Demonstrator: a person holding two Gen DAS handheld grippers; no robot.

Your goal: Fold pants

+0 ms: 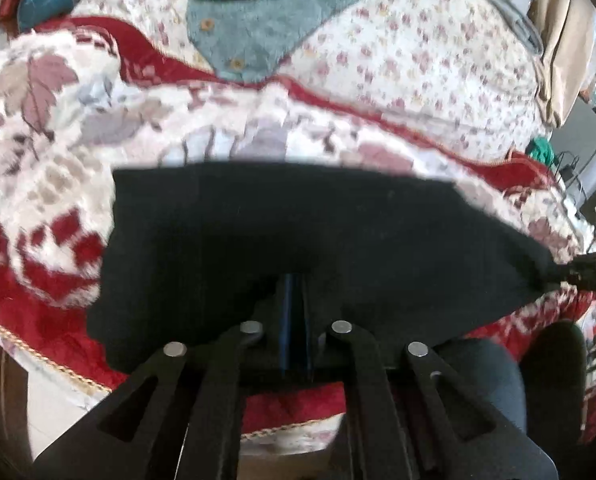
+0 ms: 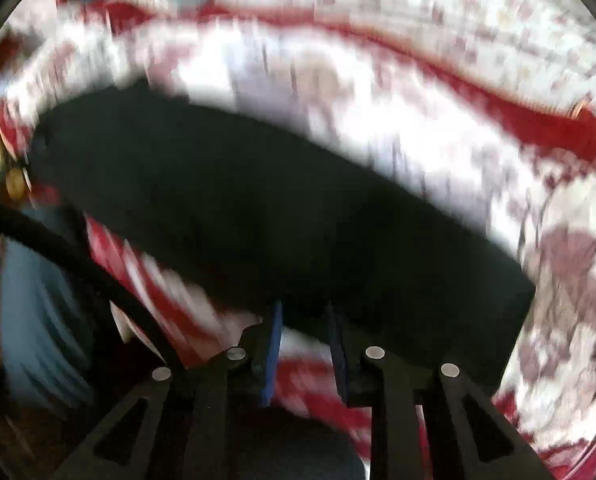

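The black pants (image 1: 298, 232) lay as a compact folded rectangle near the bed's (image 1: 37, 312) front edge, seemingly mostly folded, the left claw (image 1: 295, 300) pinched shut on their near edge, the right claw (image 2: 304, 320) standing apart, gripping nothing.

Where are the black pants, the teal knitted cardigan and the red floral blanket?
black pants (image 1: 298, 220): left wrist view, middle of the cloth.
teal knitted cardigan (image 1: 257, 20): left wrist view, its front panel.
red floral blanket (image 1: 49, 152): left wrist view, bare patterned part.
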